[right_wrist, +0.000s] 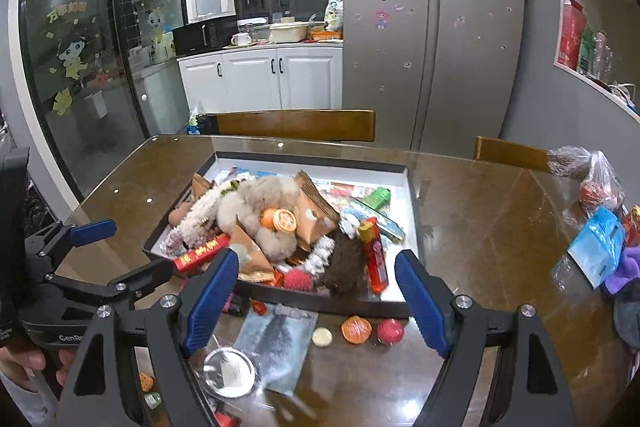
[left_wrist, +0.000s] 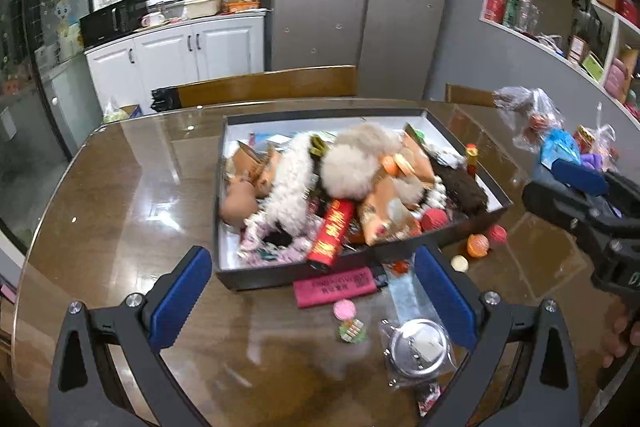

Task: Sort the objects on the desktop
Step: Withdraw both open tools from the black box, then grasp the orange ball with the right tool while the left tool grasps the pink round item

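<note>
Both grippers, left gripper (left_wrist: 312, 291) and right gripper (right_wrist: 316, 301), hover wide open and empty over loose trinkets by the table's near edge (left_wrist: 120, 299), between picks, I judge; next calls for closing on the orange-slice charm (right_wrist: 356, 329) before the heaped box (right_wrist: 412, 187) beyond.

Glossy glass-topped wooden table (left_wrist: 120, 187), fluffy plush toys (left_wrist: 352, 163) in a matt box (left_wrist: 256, 277), shiny metal badge (left_wrist: 418, 351)

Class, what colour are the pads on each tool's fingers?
Blue, on black arms; the right wrist view shows the pads best.
</note>
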A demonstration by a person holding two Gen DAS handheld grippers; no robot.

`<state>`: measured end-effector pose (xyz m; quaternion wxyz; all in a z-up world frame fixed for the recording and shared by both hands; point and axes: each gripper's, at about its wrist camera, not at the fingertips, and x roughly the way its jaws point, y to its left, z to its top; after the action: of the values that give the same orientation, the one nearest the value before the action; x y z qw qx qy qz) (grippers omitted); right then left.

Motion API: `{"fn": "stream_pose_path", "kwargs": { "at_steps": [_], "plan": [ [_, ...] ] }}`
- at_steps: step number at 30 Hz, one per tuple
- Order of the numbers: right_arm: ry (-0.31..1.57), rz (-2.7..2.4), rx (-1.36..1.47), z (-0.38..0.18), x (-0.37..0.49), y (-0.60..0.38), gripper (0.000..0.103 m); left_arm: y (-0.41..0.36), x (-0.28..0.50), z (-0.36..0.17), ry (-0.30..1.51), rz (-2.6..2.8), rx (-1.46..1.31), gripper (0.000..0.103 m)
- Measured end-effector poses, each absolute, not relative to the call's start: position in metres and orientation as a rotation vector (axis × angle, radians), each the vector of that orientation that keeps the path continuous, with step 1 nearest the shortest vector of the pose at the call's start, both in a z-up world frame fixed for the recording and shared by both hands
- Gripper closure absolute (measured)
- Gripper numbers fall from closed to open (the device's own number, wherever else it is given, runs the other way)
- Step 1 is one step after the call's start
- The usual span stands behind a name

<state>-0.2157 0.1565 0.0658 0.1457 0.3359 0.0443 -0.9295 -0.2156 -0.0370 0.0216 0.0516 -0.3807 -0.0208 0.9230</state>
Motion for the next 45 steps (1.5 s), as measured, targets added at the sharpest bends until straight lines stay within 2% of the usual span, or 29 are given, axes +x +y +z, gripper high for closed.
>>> {"fn": "stream_pose_path", "kwargs": {
  "at_steps": [5, 13, 25, 35, 40, 45],
  "plan": [
    [0.046, -2.624, 1.025, 0.032, -0.209, 0.173, 0.020, -0.019, -0.211, 0.005, 0.004, 2.771, -1.173, 0.001],
    [0.133, -2.654, 1.110, -0.001, -0.218, 0.180, 0.020, 0.002, -0.213, -0.021, 0.088, 2.735, -1.209, 0.001],
    [0.149, -2.569, 1.157, -0.023, -0.227, 0.171, 0.020, -0.001, -0.218, -0.050, 0.026, 2.630, -1.285, 0.001],
    [0.231, -2.533, 1.222, -0.045, -0.240, 0.162, 0.020, -0.002, -0.231, -0.066, -0.021, 2.610, -1.340, 0.001],
    [0.224, -2.544, 1.251, -0.053, -0.246, 0.166, 0.020, 0.002, -0.234, -0.071, 0.038, 2.634, -1.374, 0.001],
    [0.224, -2.568, 1.258, -0.054, -0.248, 0.164, 0.020, 0.002, -0.238, -0.070, 0.022, 2.665, -1.397, 0.000]
  ]
}}
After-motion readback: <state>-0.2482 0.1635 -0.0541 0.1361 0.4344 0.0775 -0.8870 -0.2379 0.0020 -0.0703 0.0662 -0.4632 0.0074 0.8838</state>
